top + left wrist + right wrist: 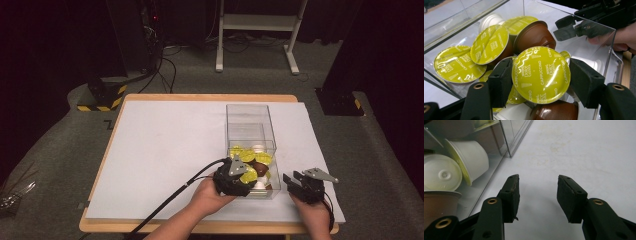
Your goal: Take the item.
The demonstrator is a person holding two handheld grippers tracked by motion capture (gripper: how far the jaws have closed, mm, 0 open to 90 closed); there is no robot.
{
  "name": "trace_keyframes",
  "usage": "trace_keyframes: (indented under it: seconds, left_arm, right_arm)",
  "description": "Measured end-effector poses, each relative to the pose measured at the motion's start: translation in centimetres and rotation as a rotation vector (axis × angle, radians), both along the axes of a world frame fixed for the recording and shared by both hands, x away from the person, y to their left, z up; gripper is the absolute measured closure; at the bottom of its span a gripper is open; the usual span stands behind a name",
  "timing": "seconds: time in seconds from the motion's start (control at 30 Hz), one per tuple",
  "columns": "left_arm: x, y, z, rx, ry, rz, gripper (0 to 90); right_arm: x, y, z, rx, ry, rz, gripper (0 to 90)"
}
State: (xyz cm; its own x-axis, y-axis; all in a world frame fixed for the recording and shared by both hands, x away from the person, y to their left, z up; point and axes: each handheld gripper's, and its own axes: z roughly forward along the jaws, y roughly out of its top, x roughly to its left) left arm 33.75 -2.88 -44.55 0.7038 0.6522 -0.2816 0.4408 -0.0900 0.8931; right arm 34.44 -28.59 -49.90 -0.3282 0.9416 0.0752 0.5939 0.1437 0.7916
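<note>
From above, a clear plastic box (250, 150) stands on the white table (165, 150), its near end heaped with coffee capsules, and the left gripper (245, 179) is reached into that near end while the right gripper (295, 186) waits on the table just beside the box's outer wall. Along the left gripper (541, 75), the two black jaws sit either side of a yellow-lidded cappuccino capsule (541, 74), pads against its rim, so I'd call it gripped, lid facing the camera, riding on top of the pile of brown and white capsules. To do this cleanly I'd lift straight up, slowly, so the rim doesn't slip from the pads or drag its neighbours over the wall. Along the right gripper (537, 195), the jaws stand well apart over bare table, holding nothing, with the box wall (506, 142) off to one side; resting it against that wall would steady the box
</note>
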Motion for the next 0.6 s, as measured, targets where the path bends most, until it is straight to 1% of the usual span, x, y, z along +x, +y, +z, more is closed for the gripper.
trace_keyframes:
  seconds: [0.07,0.1,0.17,0.37,0.6]
  left_arm:
    - [-0.05,-0.05,0.01,-0.010,-0.001,0.007,37.8]
    - [-0.02,0.04,0.03,-0.004,-0.007,0.004,37.8]
    - [-0.03,0.15,0.14,-0.005,-0.009,0.003,37.9]
    - [-0.22,0.26,0.55,-0.037,-0.020,0.009,37.9]
    - [-0.31,0.59,0.84,-0.043,-0.034,0.006,38.0]
  right_arm:
    - [0.00,-0.01,0.01,0.001,-0.001,0.000,52.9]
    - [0.01,-0.03,0.00,0.000,-0.002,0.001,52.9]
    - [0.00,-0.02,0.01,0.002,-0.001,0.001,52.9]
    - [0.03,-0.01,-0.01,-0.002,-0.001,0.001,52.9]
    - [0.01,0.01,-0.01,-0.001,0.000,0.000,52.9]
